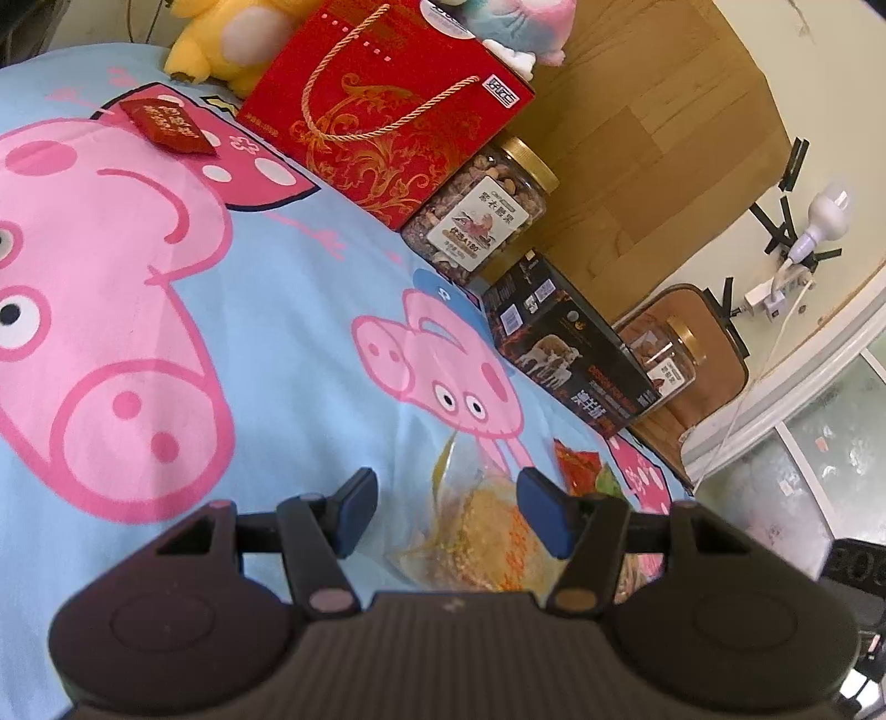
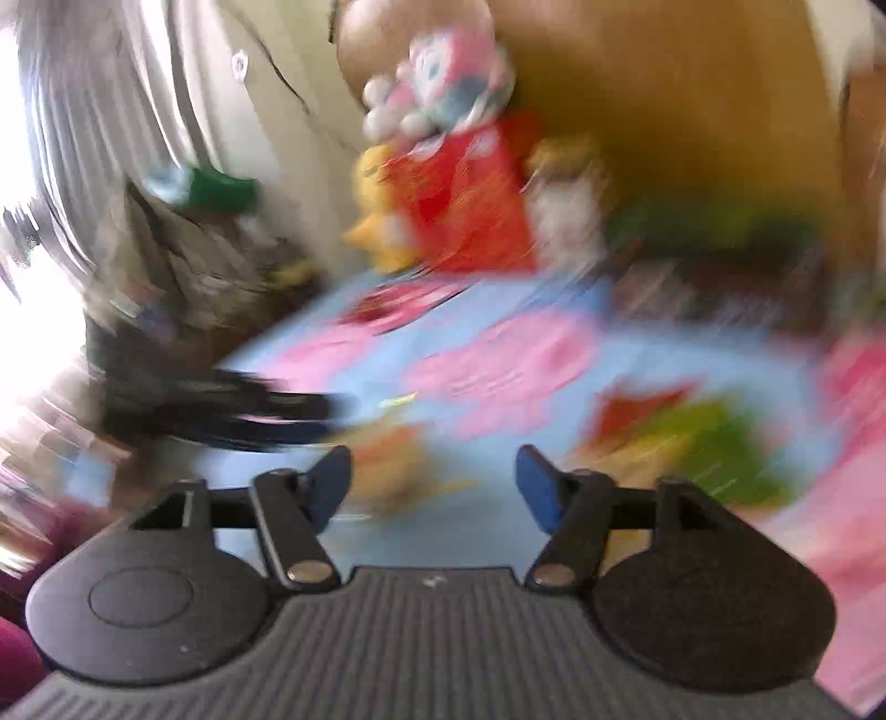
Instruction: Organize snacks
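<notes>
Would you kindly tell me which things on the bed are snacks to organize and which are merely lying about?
Snacks for the job:
- clear snack packet
- red-and-green packet
- small red packet
- nut jar
- second jar
- black box
- red gift box

Just lying about:
- yellow plush toy
- pink-and-blue plush toy
- wall charger

Bedsheet (image 1: 266,354): matt printed cloth. Gift box (image 1: 387,111): glossy red card, gold twisted cord. Nut jar (image 1: 482,210): clear plastic, shiny gold lid. Snack bag (image 1: 470,520): glossy clear film. Headboard (image 1: 637,166): smooth wood was noted.
</notes>
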`<state>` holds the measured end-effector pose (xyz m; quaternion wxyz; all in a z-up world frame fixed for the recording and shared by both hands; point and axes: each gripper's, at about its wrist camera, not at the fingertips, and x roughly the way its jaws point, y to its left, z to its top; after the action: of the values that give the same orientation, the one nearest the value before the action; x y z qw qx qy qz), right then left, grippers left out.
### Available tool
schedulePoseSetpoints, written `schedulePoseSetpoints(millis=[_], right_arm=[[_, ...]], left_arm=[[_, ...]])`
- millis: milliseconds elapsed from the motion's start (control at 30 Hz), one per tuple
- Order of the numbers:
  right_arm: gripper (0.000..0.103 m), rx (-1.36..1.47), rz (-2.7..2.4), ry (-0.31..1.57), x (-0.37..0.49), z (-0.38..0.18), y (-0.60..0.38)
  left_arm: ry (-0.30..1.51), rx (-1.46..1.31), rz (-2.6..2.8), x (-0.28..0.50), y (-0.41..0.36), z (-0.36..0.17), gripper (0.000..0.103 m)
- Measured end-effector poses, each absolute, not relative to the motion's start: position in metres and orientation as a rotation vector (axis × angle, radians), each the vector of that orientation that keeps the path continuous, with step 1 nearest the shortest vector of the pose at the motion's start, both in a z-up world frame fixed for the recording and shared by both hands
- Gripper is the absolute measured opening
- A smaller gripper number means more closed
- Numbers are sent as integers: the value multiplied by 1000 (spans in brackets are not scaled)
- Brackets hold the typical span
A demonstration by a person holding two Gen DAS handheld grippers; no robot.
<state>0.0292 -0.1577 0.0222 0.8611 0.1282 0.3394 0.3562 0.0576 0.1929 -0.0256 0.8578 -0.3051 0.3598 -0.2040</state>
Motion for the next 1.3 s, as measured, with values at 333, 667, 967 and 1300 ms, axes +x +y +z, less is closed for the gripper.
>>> schedulePoseSetpoints(millis=[333, 667, 967, 1300], right_arm=[[31, 452, 725, 967, 64, -31, -117], [22, 407, 704, 814, 78, 7, -141], [22, 350, 520, 638, 141, 63, -213], [29, 151, 167, 595, 210, 52, -256]], left_arm=[[808, -540, -499, 50, 172, -30, 42], [703, -440, -574, 79, 126, 27, 40], [635, -357, -634, 197, 25, 70, 41], [727, -315, -577, 268, -48, 40, 46]])
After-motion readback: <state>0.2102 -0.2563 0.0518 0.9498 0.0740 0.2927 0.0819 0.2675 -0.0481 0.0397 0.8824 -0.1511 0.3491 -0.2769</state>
